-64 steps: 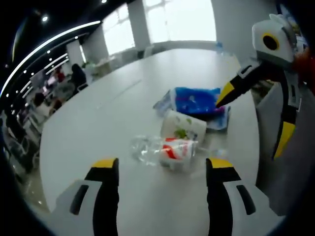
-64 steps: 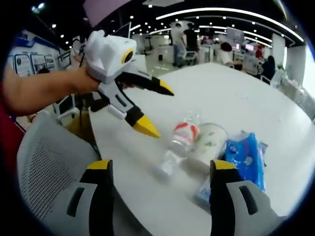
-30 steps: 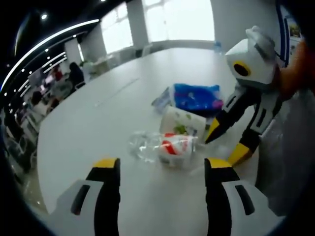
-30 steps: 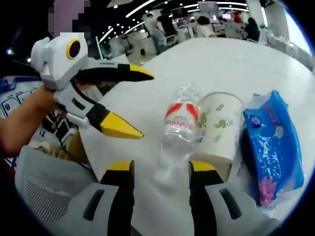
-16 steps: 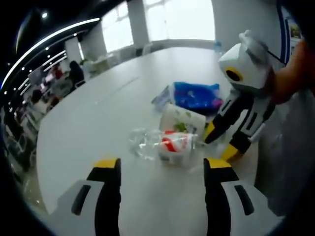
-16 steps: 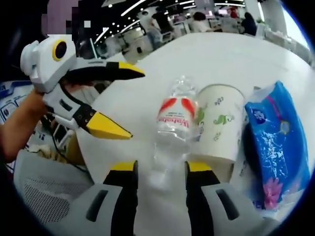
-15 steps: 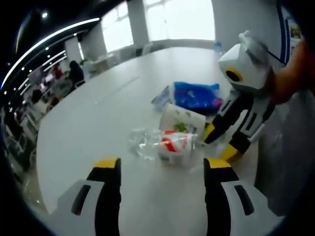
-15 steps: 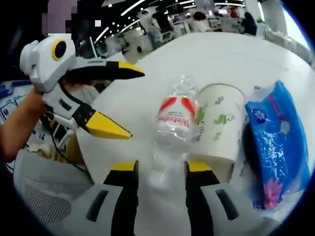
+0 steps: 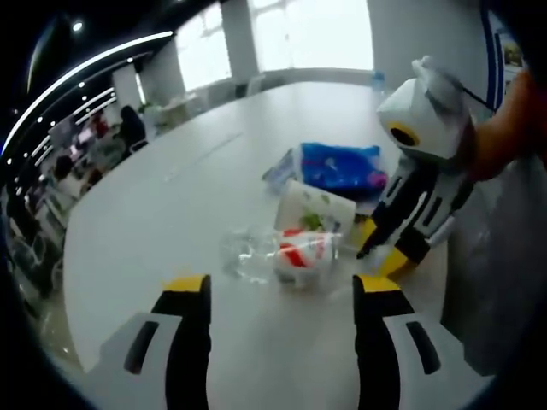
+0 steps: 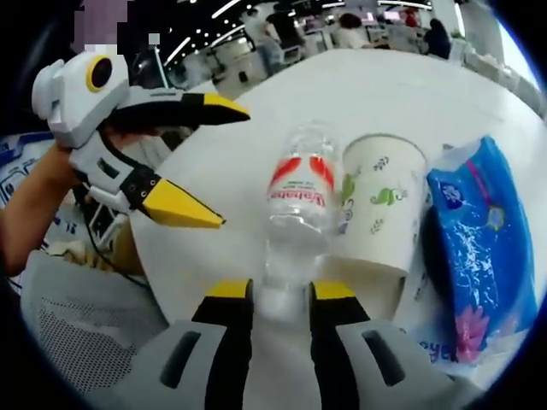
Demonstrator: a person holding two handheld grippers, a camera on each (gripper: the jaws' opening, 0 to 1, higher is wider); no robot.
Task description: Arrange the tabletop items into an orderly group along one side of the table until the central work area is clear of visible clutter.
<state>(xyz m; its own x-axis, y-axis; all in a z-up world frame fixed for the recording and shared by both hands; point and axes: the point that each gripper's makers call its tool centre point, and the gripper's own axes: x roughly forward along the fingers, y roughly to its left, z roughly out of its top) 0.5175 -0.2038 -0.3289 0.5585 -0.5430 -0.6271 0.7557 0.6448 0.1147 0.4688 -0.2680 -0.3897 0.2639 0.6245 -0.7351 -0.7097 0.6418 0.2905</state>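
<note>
A white table [image 9: 162, 196] carries a row of things near its edge: a blue tissue pack [image 10: 479, 239], a paper cup [image 10: 380, 209] lying on its side touching it, and a clear plastic bottle [image 10: 295, 201] lying just beside the cup. The left gripper [image 9: 278, 295] hovers over bare tabletop near the bottle, jaws spread wide with nothing between them. The right gripper [image 10: 279, 295] has its jaws drawn in on the bottle's neck end, apparently clamping it.
</note>
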